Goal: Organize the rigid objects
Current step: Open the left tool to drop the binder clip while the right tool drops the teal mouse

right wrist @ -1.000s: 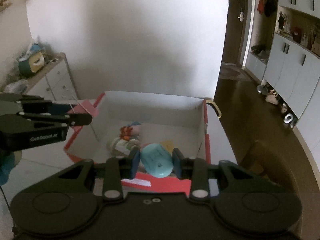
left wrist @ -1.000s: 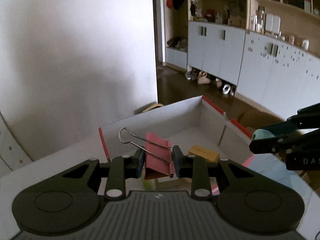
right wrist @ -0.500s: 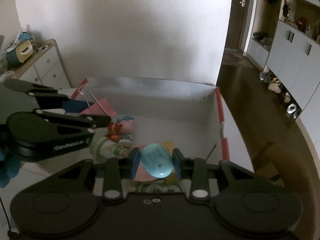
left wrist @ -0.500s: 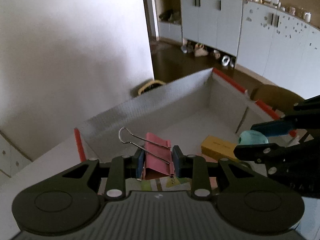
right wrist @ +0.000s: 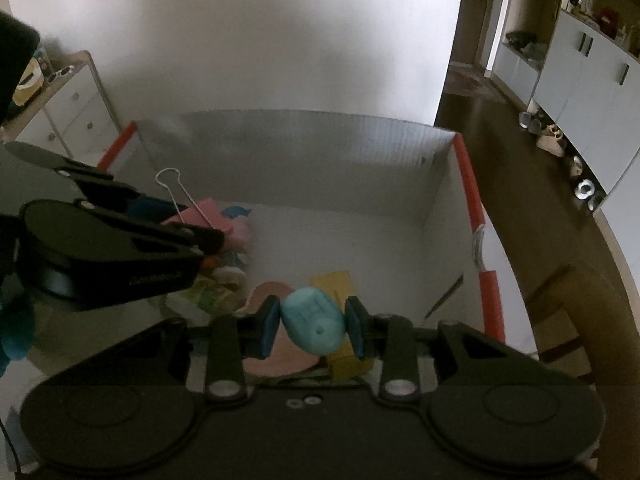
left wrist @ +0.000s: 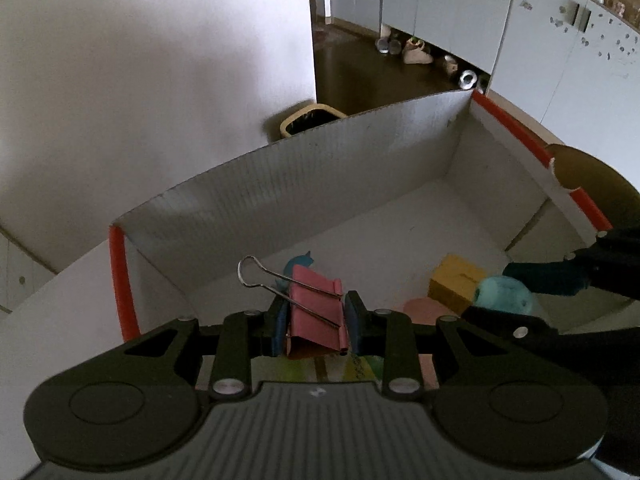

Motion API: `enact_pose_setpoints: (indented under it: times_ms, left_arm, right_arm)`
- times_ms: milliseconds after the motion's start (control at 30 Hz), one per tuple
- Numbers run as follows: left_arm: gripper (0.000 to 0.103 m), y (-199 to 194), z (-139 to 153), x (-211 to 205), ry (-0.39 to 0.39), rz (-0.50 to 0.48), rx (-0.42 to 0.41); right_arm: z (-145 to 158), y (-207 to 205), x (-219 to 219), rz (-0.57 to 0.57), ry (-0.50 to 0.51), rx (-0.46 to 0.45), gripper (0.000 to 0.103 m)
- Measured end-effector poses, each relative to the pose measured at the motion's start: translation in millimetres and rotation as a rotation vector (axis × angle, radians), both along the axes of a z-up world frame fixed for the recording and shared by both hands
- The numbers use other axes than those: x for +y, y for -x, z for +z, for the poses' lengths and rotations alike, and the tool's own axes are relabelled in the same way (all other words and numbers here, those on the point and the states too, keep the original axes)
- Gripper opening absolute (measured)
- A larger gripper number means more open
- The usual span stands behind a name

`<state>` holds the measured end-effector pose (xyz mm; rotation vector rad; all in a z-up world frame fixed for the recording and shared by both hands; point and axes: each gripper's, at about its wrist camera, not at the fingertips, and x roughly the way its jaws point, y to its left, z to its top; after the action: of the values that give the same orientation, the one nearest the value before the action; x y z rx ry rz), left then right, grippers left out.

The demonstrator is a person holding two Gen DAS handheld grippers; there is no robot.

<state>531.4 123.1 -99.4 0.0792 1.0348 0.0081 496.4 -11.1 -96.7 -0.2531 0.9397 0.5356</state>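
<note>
My left gripper [left wrist: 315, 325] is shut on a pink binder clip [left wrist: 316, 314] with wire handles, held over the near left part of a white cardboard box [left wrist: 320, 184] with red edges. My right gripper [right wrist: 313, 326] is shut on a teal egg-shaped object [right wrist: 313, 325], held over the near middle of the same box [right wrist: 304, 152]. Each gripper shows in the other's view: the right gripper [left wrist: 500, 300] at the right, the left gripper [right wrist: 192, 216] at the left with the clip [right wrist: 200, 210].
Inside the box lie a yellow block [left wrist: 456, 282], a pink flat piece [right wrist: 268, 294], a small blue toy [left wrist: 298, 262] and several colourful items [right wrist: 216, 288]. A wooden chair [right wrist: 572, 312] stands right of the box, a bin [left wrist: 310, 118] behind it.
Both grippers have moved forward and down over the box, still holding their objects. The box interior now fills more of both views.
</note>
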Motion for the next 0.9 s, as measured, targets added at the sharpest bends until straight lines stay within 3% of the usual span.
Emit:
enact_pose_setpoints:
  times_ms: [433,600,733,767,800,867,900]
  left_arm:
    - [0.031,-10.5,-16.8,1.8,0.002,0.010,0.059]
    - [0.031,-10.2,-16.3,5.9,0.017,0.039,0.081]
    - [0.032,-5.3,-13.9,9.1,0.032,0.060,0.078]
    - [0.035,-3.6,-12.3,9.7,0.035,0.065,0.072]
    - [0.049,-2.2,-10.6,10.5,0.039,0.069,0.066]
    - [0.065,2.2,-5.8,11.1,0.041,0.078,0.050]
    - [0.065,5.0,-2.4,11.4,0.041,0.080,0.033]
  right_arm:
    - [-12.8,-8.2,1.3,-0.045,0.025,0.022,0.038]
    - [-10.3,-5.9,-2.5,-0.038,0.015,0.031,0.051]
    - [-6.1,0.5,-5.7,-0.016,0.013,0.017,0.056]
    - [-3.0,2.8,-7.1,-0.010,0.008,0.012,0.057]
    - [-0.4,4.4,-8.4,-0.006,0.003,0.008,0.059]
    - [5.4,9.5,-10.1,-0.001,-0.002,-0.007,0.062]
    - [9.2,12.3,-11.4,0.003,-0.007,-0.015,0.064]
